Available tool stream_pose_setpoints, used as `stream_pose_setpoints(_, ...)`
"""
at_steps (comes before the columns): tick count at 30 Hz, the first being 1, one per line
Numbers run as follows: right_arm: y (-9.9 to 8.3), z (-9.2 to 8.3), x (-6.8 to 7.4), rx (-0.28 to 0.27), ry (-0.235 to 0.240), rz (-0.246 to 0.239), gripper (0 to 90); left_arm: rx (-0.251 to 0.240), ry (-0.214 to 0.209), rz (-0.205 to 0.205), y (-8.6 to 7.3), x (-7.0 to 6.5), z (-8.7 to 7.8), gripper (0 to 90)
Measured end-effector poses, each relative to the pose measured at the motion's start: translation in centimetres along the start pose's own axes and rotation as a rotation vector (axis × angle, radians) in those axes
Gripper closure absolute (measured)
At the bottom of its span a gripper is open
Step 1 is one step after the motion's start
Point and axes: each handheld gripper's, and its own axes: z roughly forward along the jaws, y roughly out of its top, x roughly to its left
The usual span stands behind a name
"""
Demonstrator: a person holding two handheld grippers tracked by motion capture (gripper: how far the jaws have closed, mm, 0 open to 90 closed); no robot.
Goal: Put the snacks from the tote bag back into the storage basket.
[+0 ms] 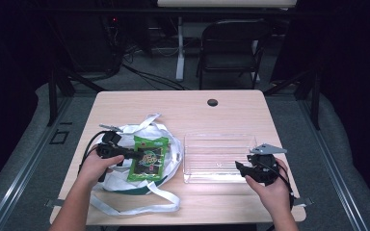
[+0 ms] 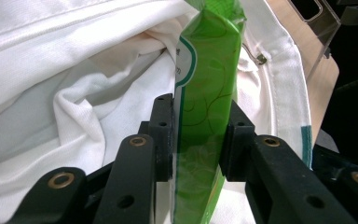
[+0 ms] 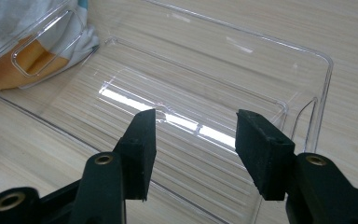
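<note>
A green snack packet (image 1: 149, 158) lies over a white cloth tote bag (image 1: 168, 144) at the table's left. My left gripper (image 1: 134, 155) is shut on the packet's left edge. In the left gripper view the green packet (image 2: 208, 116) stands edge-on between the two black pads (image 2: 162, 133), which press on both of its sides, with the white bag (image 2: 65, 84) behind. My right gripper (image 1: 243, 169) hovers at the near right corner of a clear plastic tray (image 1: 219, 156). In the right gripper view its jaws (image 3: 195, 140) stand open over the empty tray (image 3: 307, 51), nothing between them.
The wooden table (image 1: 183, 106) has a dark cable hole (image 1: 212, 102) near its far edge. The bag's white straps (image 1: 139, 204) trail toward the front edge. A folding chair (image 1: 231, 43) stands beyond the table.
</note>
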Motion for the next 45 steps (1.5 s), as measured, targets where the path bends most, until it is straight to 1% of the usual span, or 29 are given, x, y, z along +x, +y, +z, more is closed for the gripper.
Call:
stream_pose_setpoints(4, 0.0, 0.0, -0.1, 0.002, -0.003, -0.004, 48.3, -0.003, -0.014, -0.016, -0.2, 0.7, -0.2, 72.1)
stream_pose_setpoints(8, 0.0, 0.1, -0.1, 0.000, 0.000, -0.001, 48.3, -0.009, -0.022, -0.028, -0.3, 1.0, -0.3, 72.2)
stream_pose_setpoints(13, 0.0, 0.1, 0.0, 0.006, -0.001, -0.012, 50.6, -0.016, -0.017, -0.029, -0.3, 1.0, -0.4, 72.2)
stream_pose_setpoints(18, 0.0, 0.2, 0.2, 0.011, -0.001, -0.038, 51.3, -0.024, -0.013, -0.033, -0.3, 1.1, -0.5, 72.2)
stream_pose_setpoints(23, 0.0, 0.3, 0.2, 0.011, -0.002, -0.038, 50.8, -0.043, -0.013, -0.031, -0.3, 1.1, -0.7, 72.2)
stream_pose_setpoints(28, -0.1, 0.4, 0.2, 0.022, 0.007, -0.037, 50.3, -0.067, 0.000, -0.033, -0.3, 1.1, -1.0, 72.2)
stream_pose_setpoints(34, 0.0, 0.4, 0.3, 0.026, -0.002, -0.049, 51.1, -0.091, 0.012, -0.026, -0.3, 1.0, -1.2, 72.2)
stream_pose_setpoints(37, 0.0, 0.4, 0.3, 0.022, 0.008, -0.048, 53.6, -0.104, 0.016, -0.020, -0.2, 0.9, -1.4, 72.2)
stream_pose_setpoints(39, -0.1, 0.4, 0.3, 0.012, 0.003, -0.060, 54.1, -0.117, 0.021, -0.015, -0.2, 0.8, -1.5, 72.2)
stream_pose_setpoints(43, 0.0, 0.4, 0.3, 0.014, 0.004, -0.078, 54.5, -0.139, 0.029, -0.003, -0.1, 0.5, -1.8, 72.2)
stream_pose_setpoints(45, 0.0, 0.4, 0.4, 0.011, 0.008, -0.077, 54.6, -0.153, 0.032, 0.006, 0.0, 0.4, -1.9, 72.3)
